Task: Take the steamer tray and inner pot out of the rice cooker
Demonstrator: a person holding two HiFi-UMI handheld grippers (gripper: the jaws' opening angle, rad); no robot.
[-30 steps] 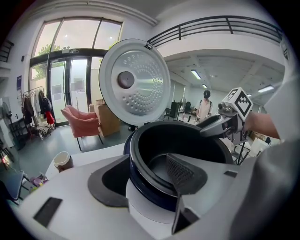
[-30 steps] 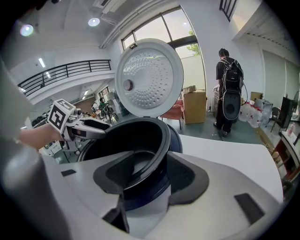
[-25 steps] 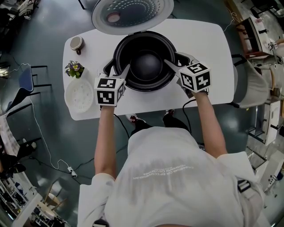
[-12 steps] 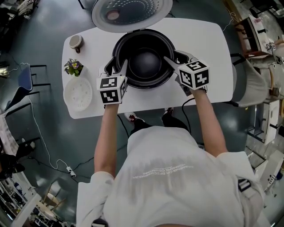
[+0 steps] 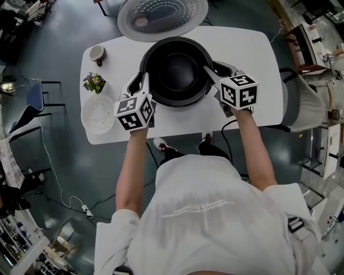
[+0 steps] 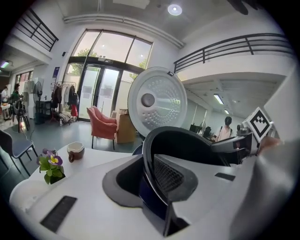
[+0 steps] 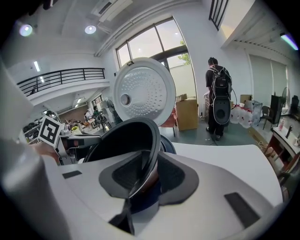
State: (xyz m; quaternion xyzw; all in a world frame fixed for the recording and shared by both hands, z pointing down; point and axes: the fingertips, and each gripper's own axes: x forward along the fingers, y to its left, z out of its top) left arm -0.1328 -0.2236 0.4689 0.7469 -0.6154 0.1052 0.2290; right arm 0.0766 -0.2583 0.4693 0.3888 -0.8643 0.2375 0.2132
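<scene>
The near rim of the inner pot [image 6: 187, 143] is clamped between the jaws of the left gripper [image 6: 152, 174], which have just been closing on it. The opposite rim is pinched in the same way by the right gripper [image 7: 142, 174], whose jaws have also just been closing. The pot is thus held between both grippers above the white table [image 5: 247, 45]. Just outside the left gripper, the steamer tray [image 5: 98, 114] is seen lying flat on the table. Beyond it, a potted flower [image 5: 94, 82] and a cup [image 5: 97, 52] are set. Past both grippers, the rice cooker lid [image 5: 161, 12] is raised open.
</scene>
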